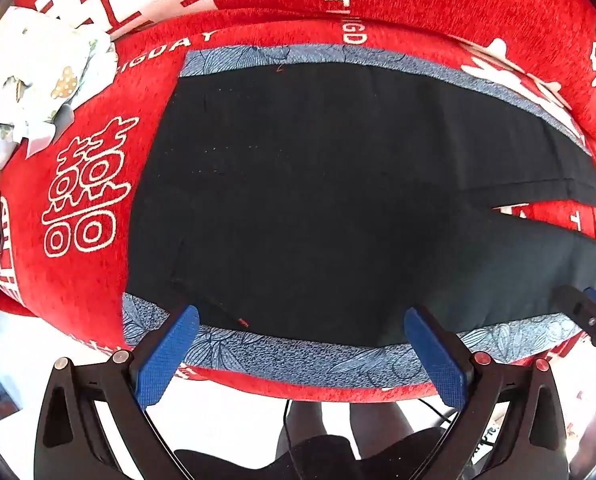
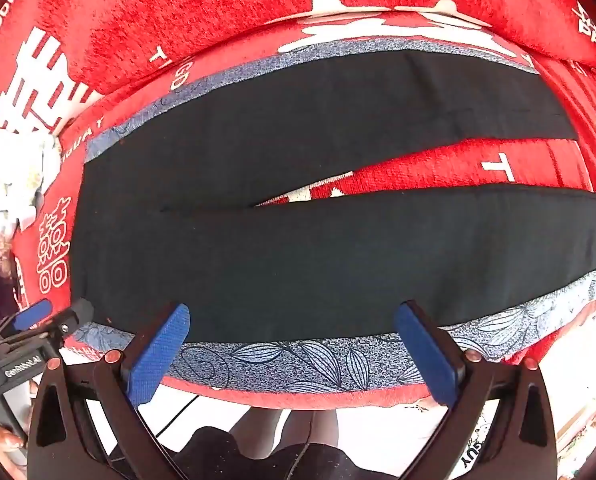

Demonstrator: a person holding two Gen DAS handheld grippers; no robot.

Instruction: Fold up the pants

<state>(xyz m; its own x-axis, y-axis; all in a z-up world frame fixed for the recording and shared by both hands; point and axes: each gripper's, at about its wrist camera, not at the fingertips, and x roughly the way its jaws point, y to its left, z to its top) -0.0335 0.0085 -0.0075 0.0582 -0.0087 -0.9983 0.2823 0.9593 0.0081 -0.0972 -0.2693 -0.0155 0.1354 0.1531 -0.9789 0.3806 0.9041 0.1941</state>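
A red plush cover [image 1: 98,288] printed with white characters and letters draped the seat and backrest of a sofa, and a blue-grey leaf-patterned mat [image 2: 298,364] lay across the seat. On that mat a pair of black fabric pants [image 2: 317,248] lay spread flat. Its long axis ran left to right along the seat, waist end to the left and the two legs pointing right. The legs parted in a narrow wedge that showed red cover between them. The cloth looked smooth, dark and nearly creaseless, with faint seams near the waist.

The left gripper [image 1: 301,352] hung over the near edge by the waist, blue-padded fingers [image 1: 166,356] wide apart, nothing between them. The right gripper [image 2: 290,348] hovered over the near leg's edge, likewise spread and empty.
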